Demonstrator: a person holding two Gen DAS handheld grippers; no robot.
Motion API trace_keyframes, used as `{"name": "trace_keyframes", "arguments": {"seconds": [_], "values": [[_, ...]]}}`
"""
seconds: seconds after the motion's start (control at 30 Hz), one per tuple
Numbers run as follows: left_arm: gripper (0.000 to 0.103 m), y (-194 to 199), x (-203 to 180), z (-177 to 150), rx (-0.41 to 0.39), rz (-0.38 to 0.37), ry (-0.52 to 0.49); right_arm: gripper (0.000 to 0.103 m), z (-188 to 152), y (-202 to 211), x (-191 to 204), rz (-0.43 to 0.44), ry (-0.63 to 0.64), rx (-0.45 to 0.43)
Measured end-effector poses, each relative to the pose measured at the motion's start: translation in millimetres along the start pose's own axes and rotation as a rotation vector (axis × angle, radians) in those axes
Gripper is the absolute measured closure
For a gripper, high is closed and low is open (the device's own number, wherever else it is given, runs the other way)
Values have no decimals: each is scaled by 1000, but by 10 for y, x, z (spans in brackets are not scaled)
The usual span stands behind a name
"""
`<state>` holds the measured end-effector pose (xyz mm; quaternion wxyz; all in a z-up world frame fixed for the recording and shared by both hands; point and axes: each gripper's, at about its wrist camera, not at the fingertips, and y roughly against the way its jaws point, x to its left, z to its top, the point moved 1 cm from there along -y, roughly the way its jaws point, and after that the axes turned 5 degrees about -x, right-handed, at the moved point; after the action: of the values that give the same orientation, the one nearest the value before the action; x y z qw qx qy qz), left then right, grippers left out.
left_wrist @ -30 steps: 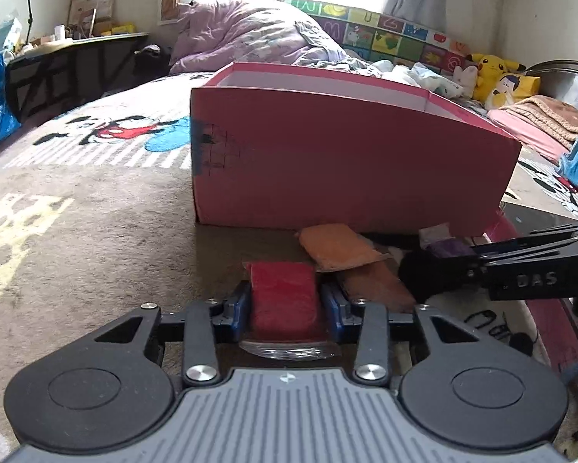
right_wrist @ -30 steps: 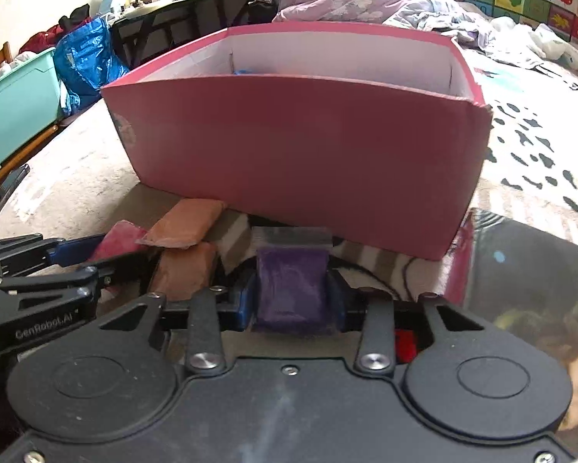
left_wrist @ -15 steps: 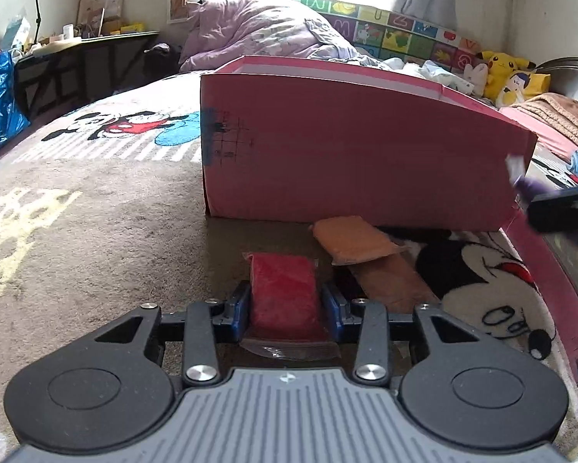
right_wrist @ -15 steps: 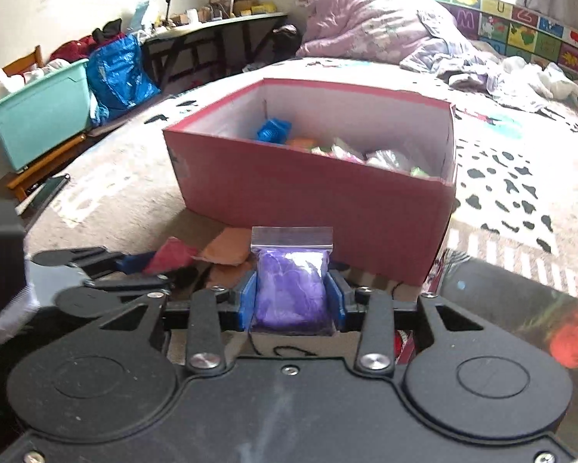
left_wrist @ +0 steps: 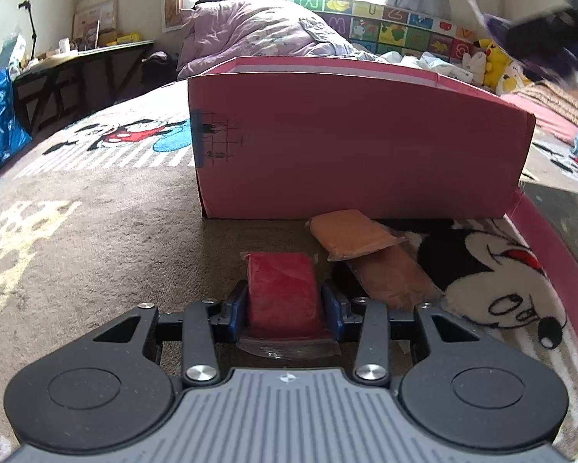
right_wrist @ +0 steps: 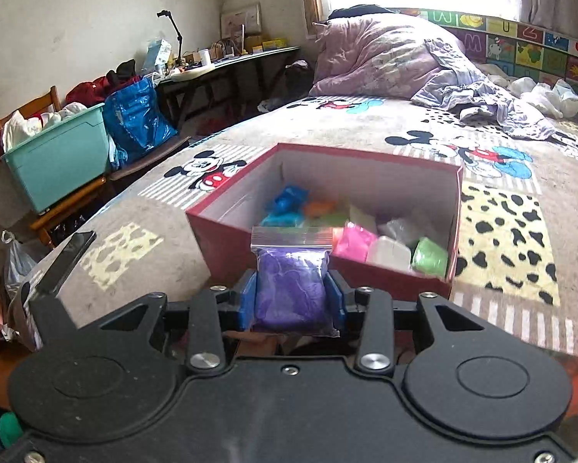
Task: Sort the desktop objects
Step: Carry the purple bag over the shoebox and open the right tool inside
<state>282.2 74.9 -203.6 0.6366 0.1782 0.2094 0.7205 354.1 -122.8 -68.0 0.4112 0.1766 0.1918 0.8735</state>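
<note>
teal bin (right_wrist: 61, 162), blue bag (right_wrist: 136, 117) beside cluttered desk (right_wrist: 227, 63).

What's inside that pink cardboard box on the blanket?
The pink cardboard box holds small plastic bags of coloured clay: blue, orange, pink, white and green. Its near wall and the purple clay bag in the right tool hide the rest.

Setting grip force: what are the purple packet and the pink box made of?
The purple packet looks like soft clay or dough in a clear, glossy zip bag: a creased lump with a press-seal strip on top. The pink box looks like matte cardboard: thin flat walls, folded corners, pale inside.
</note>
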Motion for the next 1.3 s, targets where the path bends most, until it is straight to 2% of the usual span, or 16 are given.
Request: {"name": "trace_keyframes", "arguments": {"seconds": [0.17, 0.37, 0.83, 1.3], "values": [[64, -1, 82, 9, -2, -21, 59, 65, 131, -179, -64, -6, -3, 11], [64, 0, 73, 2, -6, -18, 61, 65, 333, -487, -222, -28, -26, 48], [64, -1, 110, 6, -8, -32, 87, 65, 704, -1284, -513, -90, -43, 236], [64, 0, 158, 11, -9, -50, 114, 66, 780, -1801, -564, -161, -8, 392]]}}
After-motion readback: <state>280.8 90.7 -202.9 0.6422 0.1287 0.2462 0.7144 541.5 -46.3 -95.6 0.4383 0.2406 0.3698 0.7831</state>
